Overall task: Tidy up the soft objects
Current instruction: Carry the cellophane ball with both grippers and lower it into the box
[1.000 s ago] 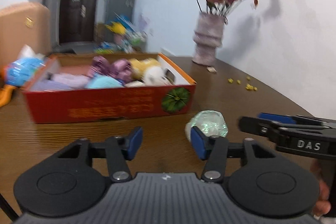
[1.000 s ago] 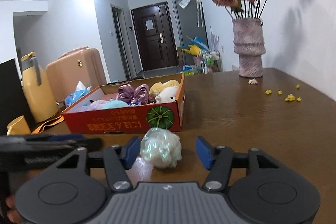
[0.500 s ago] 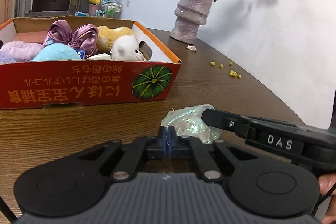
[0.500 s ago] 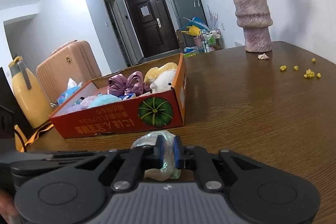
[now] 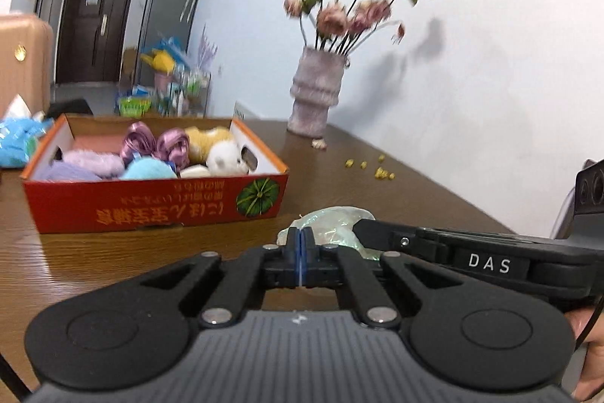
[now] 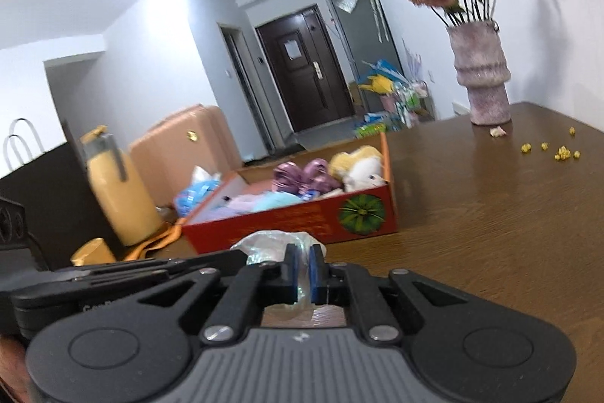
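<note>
A crumpled iridescent soft bundle (image 5: 332, 223) hangs just above the brown table, in front of the red cardboard box (image 5: 151, 210). My left gripper (image 5: 300, 246) is shut, its blue pads pinching the bundle's thin left edge. My right gripper (image 5: 358, 225) comes in from the right and grips the same bundle. In the right wrist view, the right gripper (image 6: 302, 269) is shut on the bundle (image 6: 268, 242), with film showing between its pads. There my left gripper (image 6: 241, 253) reaches in from the left. The box (image 6: 302, 225) holds several plush toys and purple bows.
A pink vase of dried flowers (image 5: 317, 93) stands at the table's far side, with yellow crumbs (image 5: 377, 170) scattered near it. A yellow jug (image 6: 117, 191), a blue packet (image 5: 15, 142) and a pink suitcase (image 6: 177, 142) are left of the box.
Both grippers went from open to shut on the bundle. Both have since risen and drawn back a little, taking the bundle up off the table.
</note>
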Demonstrator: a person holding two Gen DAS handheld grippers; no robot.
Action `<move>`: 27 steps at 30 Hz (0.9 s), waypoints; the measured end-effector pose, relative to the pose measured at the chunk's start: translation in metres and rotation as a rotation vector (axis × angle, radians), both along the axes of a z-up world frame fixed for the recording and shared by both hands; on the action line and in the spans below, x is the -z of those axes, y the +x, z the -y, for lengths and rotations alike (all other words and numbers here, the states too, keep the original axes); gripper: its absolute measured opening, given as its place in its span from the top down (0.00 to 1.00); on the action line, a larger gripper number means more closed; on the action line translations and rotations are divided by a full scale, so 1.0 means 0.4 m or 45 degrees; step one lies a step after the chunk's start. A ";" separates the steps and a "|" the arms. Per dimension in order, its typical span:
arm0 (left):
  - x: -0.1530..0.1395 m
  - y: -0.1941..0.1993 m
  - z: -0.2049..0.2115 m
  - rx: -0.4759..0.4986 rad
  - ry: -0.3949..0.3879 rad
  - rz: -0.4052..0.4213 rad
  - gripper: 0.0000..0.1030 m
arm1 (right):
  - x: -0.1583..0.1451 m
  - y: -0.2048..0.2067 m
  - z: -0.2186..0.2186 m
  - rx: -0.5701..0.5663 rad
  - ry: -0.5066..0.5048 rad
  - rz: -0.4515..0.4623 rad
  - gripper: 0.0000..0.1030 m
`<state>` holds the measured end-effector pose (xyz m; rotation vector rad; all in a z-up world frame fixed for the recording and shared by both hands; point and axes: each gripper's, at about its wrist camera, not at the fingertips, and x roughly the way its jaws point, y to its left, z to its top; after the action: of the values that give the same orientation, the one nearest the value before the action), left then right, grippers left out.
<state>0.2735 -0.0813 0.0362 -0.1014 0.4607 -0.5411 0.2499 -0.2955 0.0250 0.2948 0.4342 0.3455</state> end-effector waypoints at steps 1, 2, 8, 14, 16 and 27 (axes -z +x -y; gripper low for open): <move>-0.010 -0.016 -0.009 -0.001 -0.012 0.001 0.98 | -0.011 -0.016 -0.005 -0.003 -0.008 0.009 0.95; -0.018 -0.031 -0.017 0.001 -0.021 0.007 0.98 | -0.022 -0.033 -0.013 -0.004 -0.019 0.022 0.95; -0.058 -0.097 -0.049 -0.005 -0.036 0.065 0.98 | -0.066 -0.085 -0.044 -0.005 -0.023 0.073 0.95; -0.077 -0.082 -0.057 0.008 -0.038 0.111 0.98 | -0.090 -0.073 -0.060 -0.007 -0.041 0.089 0.95; -0.085 -0.050 -0.057 0.027 -0.033 0.125 0.98 | -0.100 -0.045 -0.060 -0.003 -0.052 0.095 0.95; -0.103 0.385 -0.002 0.056 0.001 -0.077 0.99 | -0.121 0.357 -0.024 0.052 -0.013 -0.104 0.95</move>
<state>0.4275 -0.0803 0.0773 -0.1072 0.5235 -0.5817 0.3927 -0.2859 0.0735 0.3078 0.5093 0.2922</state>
